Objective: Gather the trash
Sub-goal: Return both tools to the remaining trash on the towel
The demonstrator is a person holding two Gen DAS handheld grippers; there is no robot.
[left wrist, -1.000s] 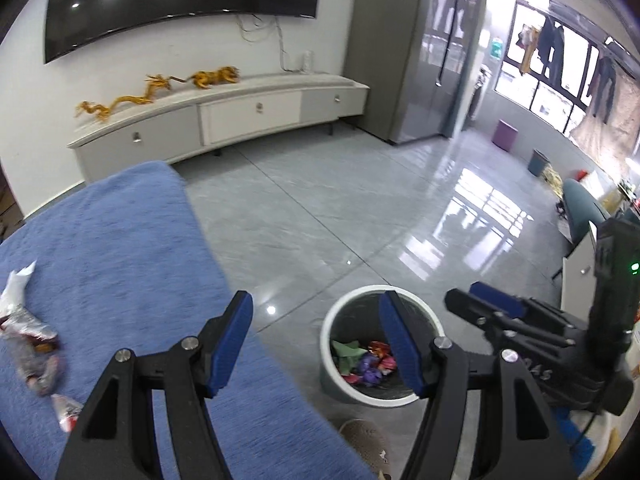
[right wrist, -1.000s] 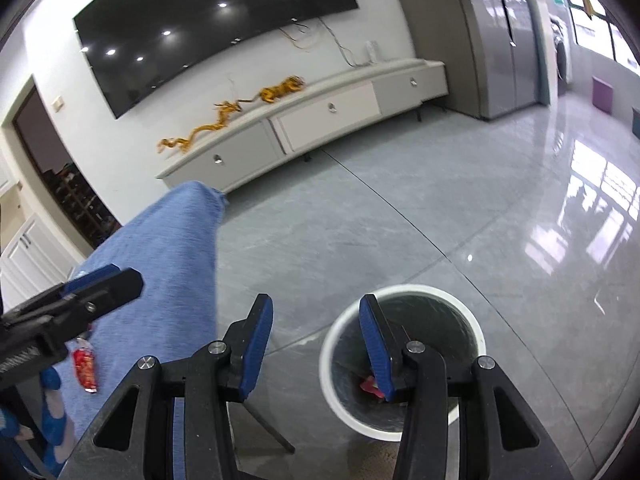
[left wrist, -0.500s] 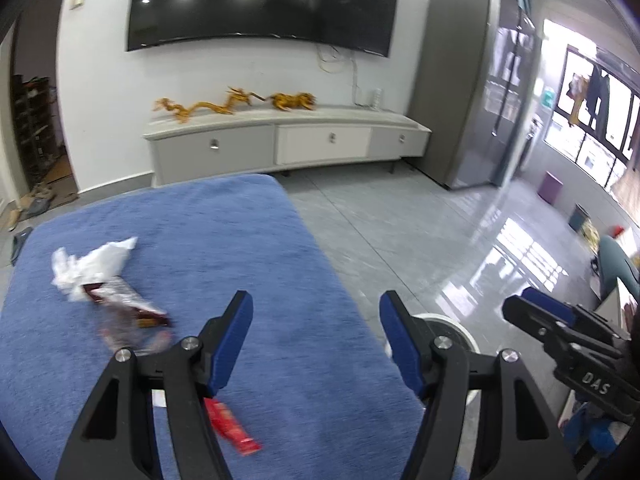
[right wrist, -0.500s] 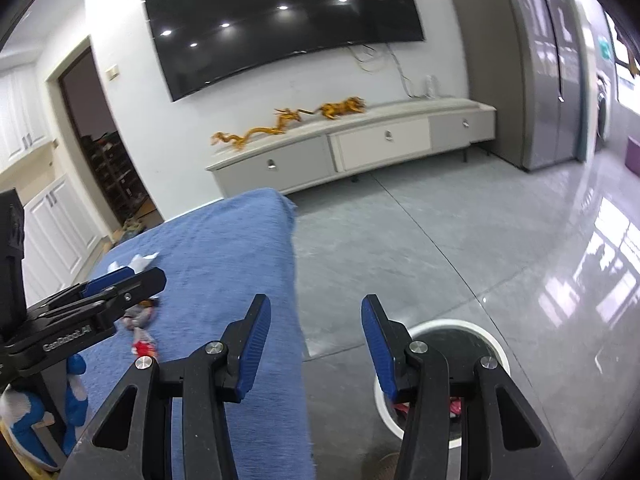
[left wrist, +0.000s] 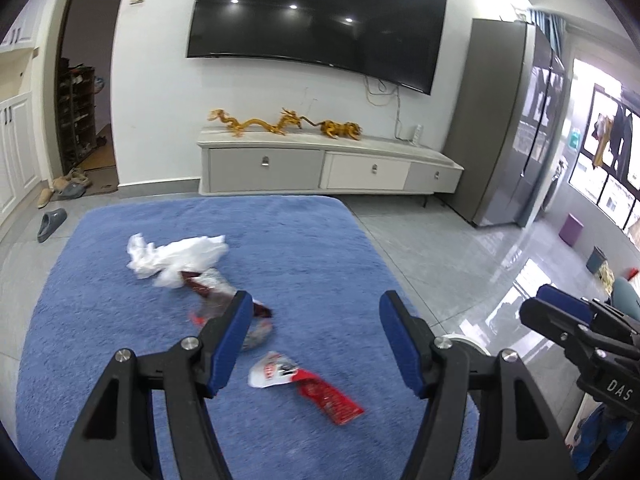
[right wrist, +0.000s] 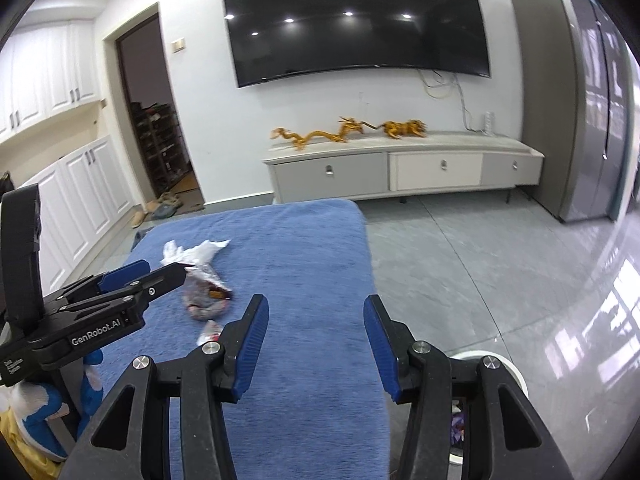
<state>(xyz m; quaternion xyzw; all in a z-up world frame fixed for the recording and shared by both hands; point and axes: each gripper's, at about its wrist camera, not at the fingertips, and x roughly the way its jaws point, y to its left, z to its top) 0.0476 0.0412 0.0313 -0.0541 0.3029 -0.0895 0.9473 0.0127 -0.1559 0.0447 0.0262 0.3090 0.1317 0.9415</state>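
Observation:
Trash lies on the blue cloth surface (left wrist: 320,240): a crumpled white plastic piece (left wrist: 176,256), a silvery, dark red wrapper (left wrist: 216,292) and a red and white wrapper (left wrist: 308,388). My left gripper (left wrist: 316,300) hovers above them, open and holding nothing. The red and white wrapper shows below its gap. My right gripper (right wrist: 315,302) is open and bare over the cloth's right part. The white plastic (right wrist: 196,252) and silvery wrapper (right wrist: 206,296) lie to its left, beyond the left gripper (right wrist: 152,276). Only the white rim (right wrist: 508,364) of the trash bin shows, on the floor at lower right.
Grey tiled floor (right wrist: 460,248) runs right of the cloth. A low TV cabinet (left wrist: 332,168) with golden dragon figures stands against the far wall under a large TV. A tall grey fridge (left wrist: 508,128) is at the right. Slippers (left wrist: 50,222) lie by the doorway.
Both views have swung left and risen, from the bin on the floor to the blue cloth. The trash pieces now lie ahead of the left gripper. The bin has slid to the lower right.

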